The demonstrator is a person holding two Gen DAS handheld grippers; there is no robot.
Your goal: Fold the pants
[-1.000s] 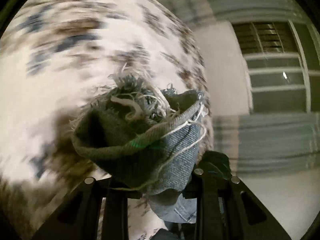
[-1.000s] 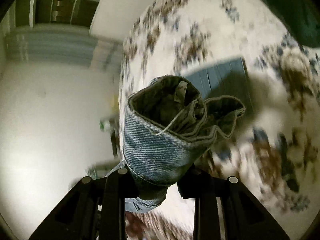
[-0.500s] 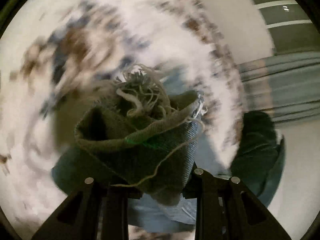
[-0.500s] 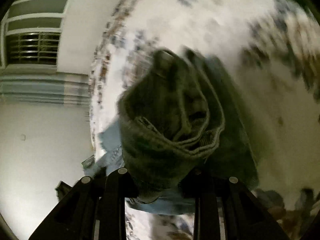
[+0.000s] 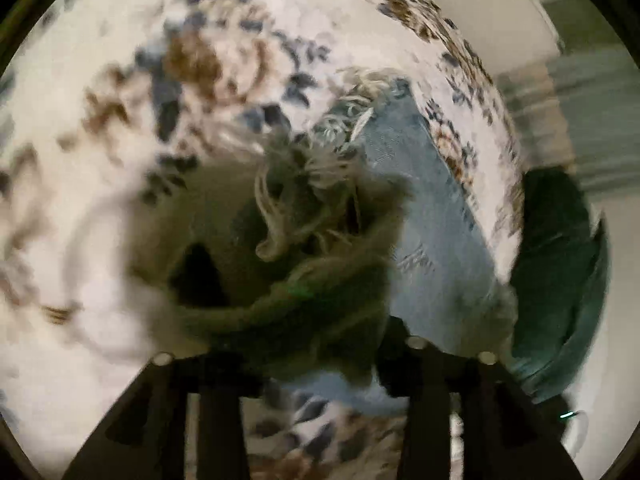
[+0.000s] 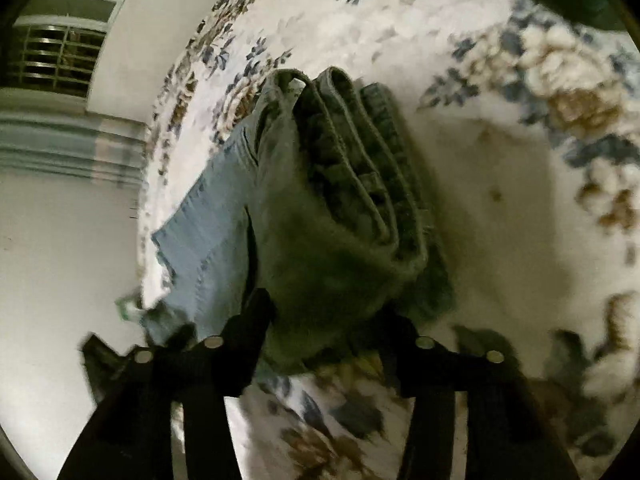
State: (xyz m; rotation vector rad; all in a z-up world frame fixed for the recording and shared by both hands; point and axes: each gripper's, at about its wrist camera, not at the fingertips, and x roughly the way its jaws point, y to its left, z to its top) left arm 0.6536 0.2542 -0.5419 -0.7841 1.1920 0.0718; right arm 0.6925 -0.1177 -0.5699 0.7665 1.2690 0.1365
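While both claws stay clamped on denim, the pants (image 6: 336, 216) are light blue, faded, doubled over. Left gripper (image 5: 316, 344) pinches the frayed hem (image 5: 304, 200); right gripper (image 6: 324, 332) pinches the stacked waistband folds (image 6: 360, 152). Versus 1 s ago, the bunches have dropped from mid-air to the floral bedspread (image 5: 120, 80), with fabric now spread flat. Long axis runs away from each camera along the bed edge, blurred in left view.
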